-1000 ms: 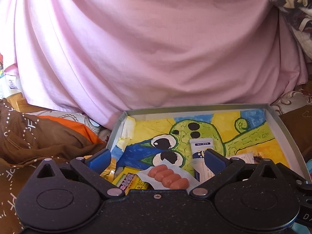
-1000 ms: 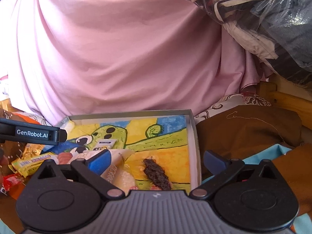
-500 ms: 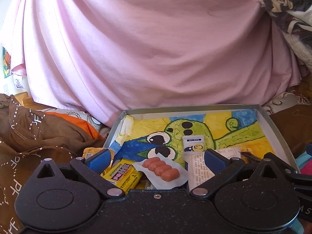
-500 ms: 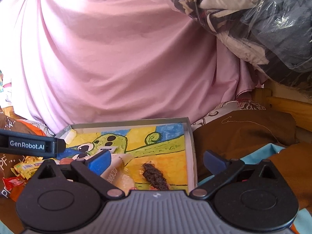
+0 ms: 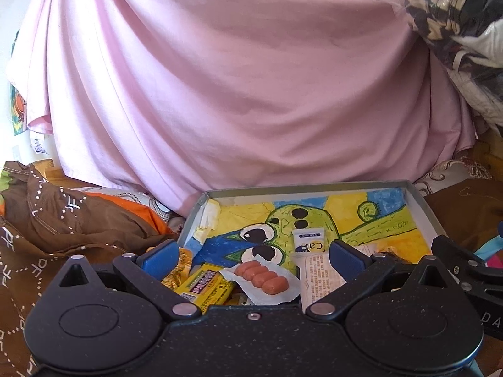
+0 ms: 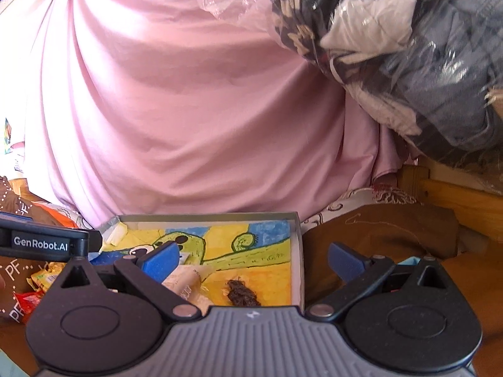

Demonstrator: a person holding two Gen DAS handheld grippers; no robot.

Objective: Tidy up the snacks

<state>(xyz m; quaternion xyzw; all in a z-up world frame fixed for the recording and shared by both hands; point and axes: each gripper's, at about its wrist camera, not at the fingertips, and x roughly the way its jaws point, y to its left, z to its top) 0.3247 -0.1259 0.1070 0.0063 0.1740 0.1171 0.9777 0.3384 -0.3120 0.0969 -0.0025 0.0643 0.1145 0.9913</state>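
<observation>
The left gripper (image 5: 251, 256) is pointing forward over the near edge of the box (image 5: 421, 201), level, its blue pads spread wide and holding nothing. The right gripper (image 6: 253, 259) is hovering likewise over the box's right wall (image 6: 300, 251), its pads also wide apart and empty.

The box is lying in the lower centre of both frames: a shallow grey cardboard tray lined with a crayon drawing in green, yellow and blue. Inside, the sausage pack (image 5: 262, 278), a clear crinkled pouch with four pink links, is running from upper left to lower right. Left of it the yellow bar (image 5: 204, 289) is lying at a slant, glossy foil, rising to the right. The white sachet (image 5: 309, 245) is pointing away from the camera. A dark, rough, oblong snack (image 6: 240, 293) is lying on the yellow area near the right wall. Pink cloth (image 5: 235, 78) is filling the upper frame.
</observation>
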